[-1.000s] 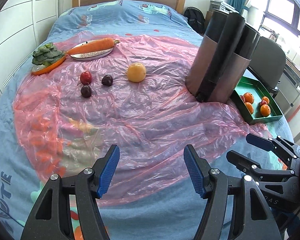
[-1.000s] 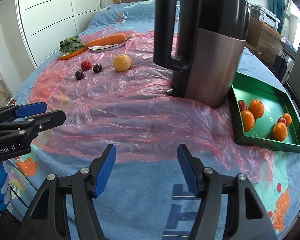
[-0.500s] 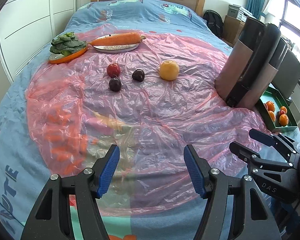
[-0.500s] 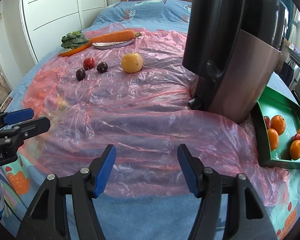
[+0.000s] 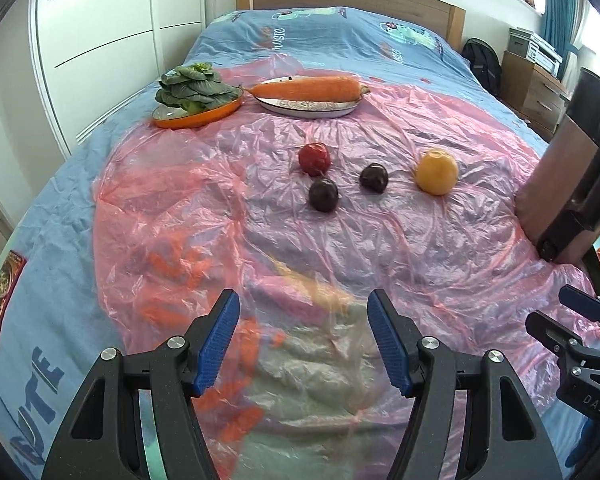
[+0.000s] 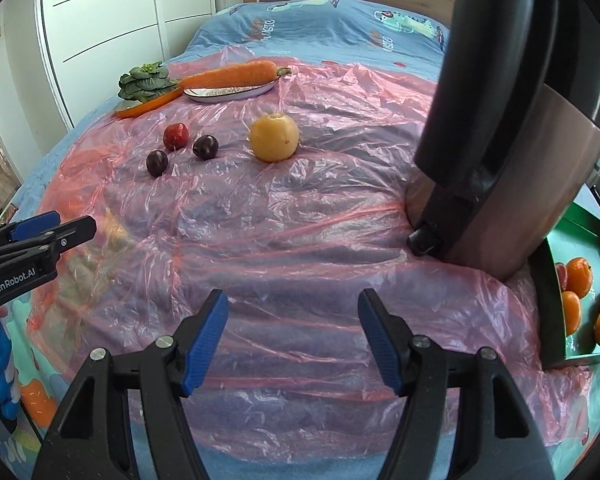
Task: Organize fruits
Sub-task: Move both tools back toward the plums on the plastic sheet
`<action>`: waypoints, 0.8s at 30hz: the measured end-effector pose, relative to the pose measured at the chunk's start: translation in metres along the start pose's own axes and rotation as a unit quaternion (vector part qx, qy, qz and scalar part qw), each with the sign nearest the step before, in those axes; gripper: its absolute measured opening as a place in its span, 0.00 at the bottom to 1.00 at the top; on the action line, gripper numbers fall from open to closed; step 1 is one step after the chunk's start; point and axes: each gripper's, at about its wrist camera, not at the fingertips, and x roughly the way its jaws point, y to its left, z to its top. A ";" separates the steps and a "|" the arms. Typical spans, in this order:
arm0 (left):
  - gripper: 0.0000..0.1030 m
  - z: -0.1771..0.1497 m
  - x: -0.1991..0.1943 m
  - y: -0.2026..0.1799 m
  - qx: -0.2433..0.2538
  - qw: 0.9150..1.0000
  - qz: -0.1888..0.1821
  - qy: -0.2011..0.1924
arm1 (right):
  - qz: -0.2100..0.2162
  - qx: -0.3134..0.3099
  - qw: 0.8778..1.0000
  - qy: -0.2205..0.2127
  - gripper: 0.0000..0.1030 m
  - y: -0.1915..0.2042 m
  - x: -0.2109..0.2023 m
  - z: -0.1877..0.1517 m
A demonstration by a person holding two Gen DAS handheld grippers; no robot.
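Note:
On the pink plastic sheet lie a red fruit point(image 5: 314, 158), two dark plums point(image 5: 323, 195) point(image 5: 373, 177) and a yellow-orange fruit point(image 5: 437, 171); they also show in the right wrist view: red fruit point(image 6: 176, 135), plums point(image 6: 157, 162) point(image 6: 205, 147), yellow-orange fruit point(image 6: 274, 137). A green tray point(image 6: 588, 236) at the right holds several oranges point(image 6: 579, 277) and small red fruits. My left gripper point(image 5: 303, 340) is open and empty, well short of the fruits. My right gripper point(image 6: 293, 336) is open and empty, beside the tray.
A tall brown and black kettle point(image 6: 512, 128) stands between the loose fruits and the tray. At the back, an orange dish of greens point(image 5: 196, 96) and a plate with a carrot point(image 5: 308, 92). Wardrobe at left, headboard behind.
Both grippers have moved forward and to the left over the bed; the loose fruits look nearer and more central. Both stay open and empty.

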 end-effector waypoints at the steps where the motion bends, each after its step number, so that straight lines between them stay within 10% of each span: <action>1: 0.59 0.001 0.004 0.004 -0.004 1.000 0.003 0.000 | 0.000 -0.001 1.000 -0.001 1.00 0.003 0.002 0.003; 24: 0.59 0.017 0.041 0.032 -0.038 0.999 0.008 -0.020 | 0.015 0.003 0.999 -0.029 1.00 0.025 0.044 0.049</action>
